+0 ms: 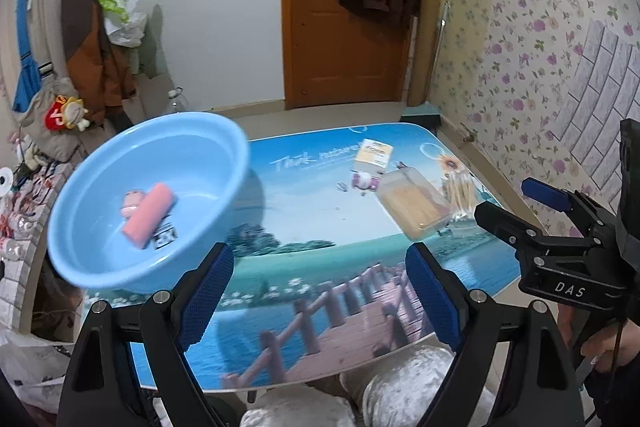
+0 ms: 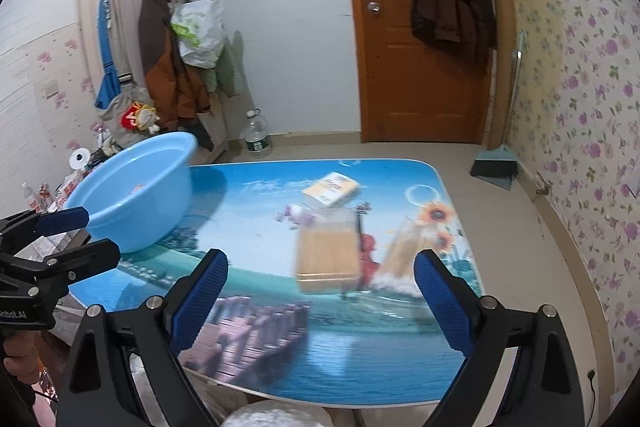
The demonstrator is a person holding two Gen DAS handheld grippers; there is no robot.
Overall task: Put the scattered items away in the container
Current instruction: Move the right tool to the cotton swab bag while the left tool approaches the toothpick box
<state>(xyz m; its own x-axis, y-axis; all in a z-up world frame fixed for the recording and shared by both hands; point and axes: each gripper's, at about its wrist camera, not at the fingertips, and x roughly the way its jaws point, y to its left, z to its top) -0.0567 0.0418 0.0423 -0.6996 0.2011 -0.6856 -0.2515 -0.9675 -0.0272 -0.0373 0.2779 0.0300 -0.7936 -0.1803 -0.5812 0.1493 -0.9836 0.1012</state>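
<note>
**tablewatcher:** ok so your left gripper (image 1: 320,291) is angled down over the near edge of the table (image 1: 344,267), jaws spread wide with nothing between the pads. Just the printed boardwalk showing through the gap. It's sitting near-right of the blue basin (image 1: 100,227), not touching it.

**gripnerd:** same on the other side. Your right gripper (image 2: 322,301) is also tipped down at the tabletop, jaws released and empty. In the left wrist view you can see it from the side, far right of the basin, with your hand (image 1: 604,347) wrapped round the handle below it (fingers low, at the frame edge).

**tablewatcher:** and the basin itself? Looks perched on the table's left far corner, hanging over the edge a bit.

**gripnerd:** yep. Already a pink roll (image 1: 150,215) in it, lying on something flat with black-and-white print, can't read what.

**tablewatcher:** stuff still out: the clear box of cotton swabs (image 1: 414,207) lies on the table well right of the basin, roughly ahead of your right gripper. Just past it there's a small yellow-and-white carton (image 1: 370,157).

**gripnerd:** (both are a bit blurred, so whether box and carton touch, can't tell.)
</note>
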